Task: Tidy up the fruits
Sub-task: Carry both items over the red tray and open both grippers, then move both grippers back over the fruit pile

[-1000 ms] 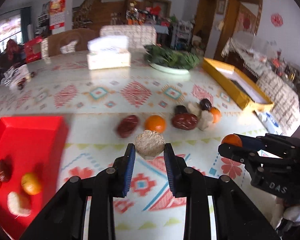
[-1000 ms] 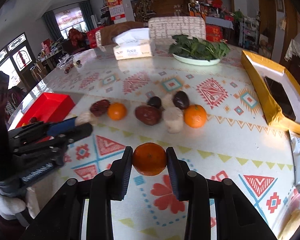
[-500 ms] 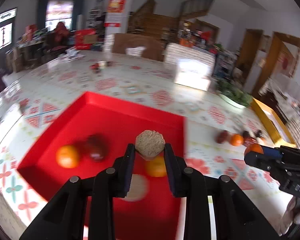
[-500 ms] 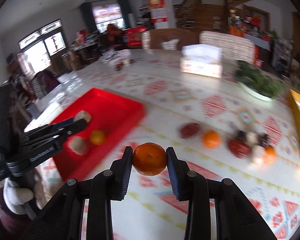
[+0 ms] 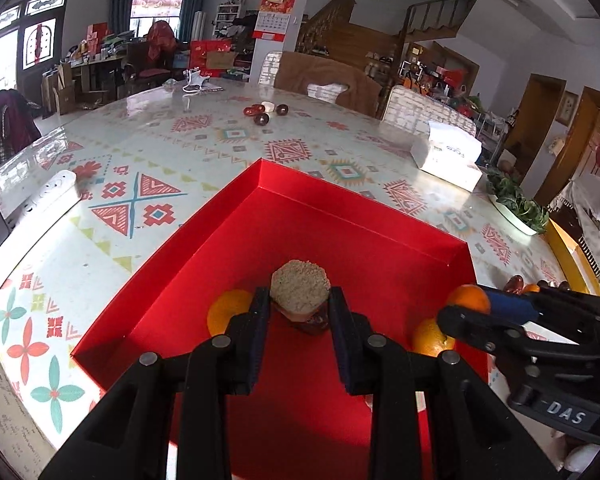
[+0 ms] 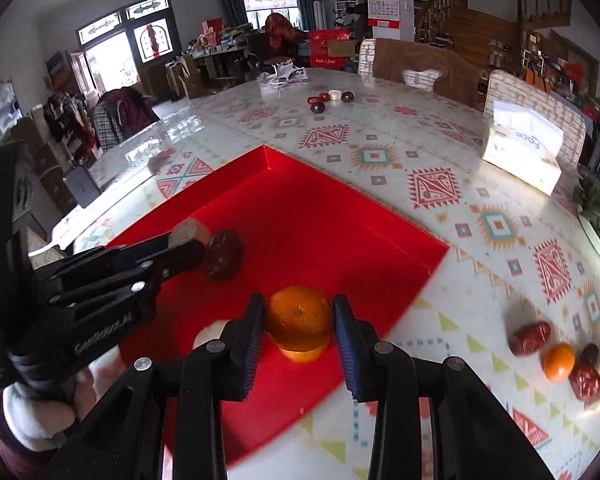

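Observation:
My left gripper (image 5: 300,310) is shut on a rough tan round piece (image 5: 300,288) and hangs over the red tray (image 5: 340,216). Under it in the tray lie an orange (image 5: 228,314), a dark date (image 5: 314,325) and a second orange (image 5: 430,336). My right gripper (image 6: 300,320) is shut on an orange (image 6: 299,316) above the tray's (image 6: 320,208) near right part. Another orange (image 6: 305,354) lies just beneath it. The left gripper's fingers (image 6: 180,250) show there beside a dark date (image 6: 224,255). Loose dates (image 6: 529,338) and an orange (image 6: 559,362) lie on the table at right.
A tissue box (image 6: 522,152) and a plate of greens (image 5: 516,204) stand beyond the tray to the right, with a yellow box (image 5: 572,256) further right. A few small fruits (image 5: 265,114) lie far back. A white power strip (image 5: 46,192) lies at the left edge.
Both grippers have swung left from the loose fruit pile to above the red tray, each still gripping its piece. The tray now fills the middle of both views.

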{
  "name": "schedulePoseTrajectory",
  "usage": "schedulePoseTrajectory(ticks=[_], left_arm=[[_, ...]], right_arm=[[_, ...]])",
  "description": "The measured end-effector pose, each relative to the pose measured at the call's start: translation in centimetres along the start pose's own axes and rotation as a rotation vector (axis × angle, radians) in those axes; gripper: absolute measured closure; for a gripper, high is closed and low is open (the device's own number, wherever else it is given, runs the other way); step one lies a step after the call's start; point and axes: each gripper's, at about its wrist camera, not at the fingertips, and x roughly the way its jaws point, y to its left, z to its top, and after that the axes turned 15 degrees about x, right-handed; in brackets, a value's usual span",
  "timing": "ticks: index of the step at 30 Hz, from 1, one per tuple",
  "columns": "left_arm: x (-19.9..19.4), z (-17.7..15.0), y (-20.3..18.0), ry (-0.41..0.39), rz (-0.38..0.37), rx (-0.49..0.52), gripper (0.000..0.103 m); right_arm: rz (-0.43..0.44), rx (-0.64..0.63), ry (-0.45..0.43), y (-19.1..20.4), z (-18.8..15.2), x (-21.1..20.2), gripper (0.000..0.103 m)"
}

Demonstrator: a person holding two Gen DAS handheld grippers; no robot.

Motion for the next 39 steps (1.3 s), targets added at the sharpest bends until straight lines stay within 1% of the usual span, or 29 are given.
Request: schedulePoseTrajectory(ticks=[4,5,9,10,11,12,13,15,17,18,21,26,28,31,33,35,39], left_arm=[[0.0,0.2,0.0,-0.005,0.005,-0.006,0.074],[0.0,0.3,0.0,-0.007,0.002,-0.012,0.073],[-0.4,0.6,0.0,-0.024,0.004,-0.023,0.056],[-0.6,0.7,-0.1,-0.03,0.008,-0.021,0.054],[-0.8,0.7,-0.2,-0.036,0.011,-0.02,0.051],[-1.0,0.8,-0.3,-0.042,0.014,-0.02,0.044],[-1.2,0.9,-0.4,-0.048,0.018,-0.021,0.041],[-1.8,1.1,-0.6,-0.06,0.032,-0.022,0.031],[-2.4,1.3,-0.9,-0.073,0.038,-0.018,0.029],[-2.8,1.5,-1.2,-0.079,0.042,-0.013,0.029],[-3.7,1.7,-2.1,-0.093,0.051,0.007,0.026],[-5.3,2.1,-4.2,-0.116,0.064,0.046,0.026],[-6.0,2.2,-5.2,-0.123,0.086,0.067,0.025],[-7.1,2.3,-7.3,-0.138,0.148,0.112,0.023],[-7.7,2.4,-8.6,-0.149,0.186,0.138,0.015],[-8.5,2.5,-10.0,-0.164,0.214,0.169,0.012],[-9.4,2.4,-12.6,-0.173,0.218,0.213,0.011]], right_arm=[[-0.008,-0.007,0.013,0.2,0.4,1.0,0.065],[-0.009,-0.007,0.015,0.2,0.4,1.2,0.065],[-0.019,-0.004,0.014,-0.1,0.4,1.3,0.064],[-0.023,-0.002,0.01,-0.1,0.4,1.2,0.06],[-0.026,-0.001,0.003,-0.2,0.5,1.0,0.051],[-0.028,0.0,-0.003,-0.3,0.5,0.7,0.044],[-0.033,0.0,-0.015,-0.4,0.5,0.3,0.041],[-0.047,-0.001,-0.033,-0.6,0.6,-0.2,0.036],[-0.063,-0.002,-0.054,-0.8,0.6,-1.0,0.031],[-0.069,-0.002,-0.066,-1.0,0.6,-1.5,0.03],[-0.089,0.004,-0.091,-1.7,0.4,-2.7,0.029],[-0.113,0.021,-0.118,-3.3,-0.2,-4.8,0.029],[-0.121,0.033,-0.127,-4.1,-0.5,-5.8,0.029],[-0.13,0.053,-0.143,-5.5,-1.1,-7.2,0.029],[-0.136,0.077,-0.156,-6.8,-1.5,-8.4,0.029],[-0.144,0.108,-0.169,-8.3,-2.1,-9.7,0.028],[-0.16,0.18,-0.186,-11.6,-3.3,-11.8,0.028]])
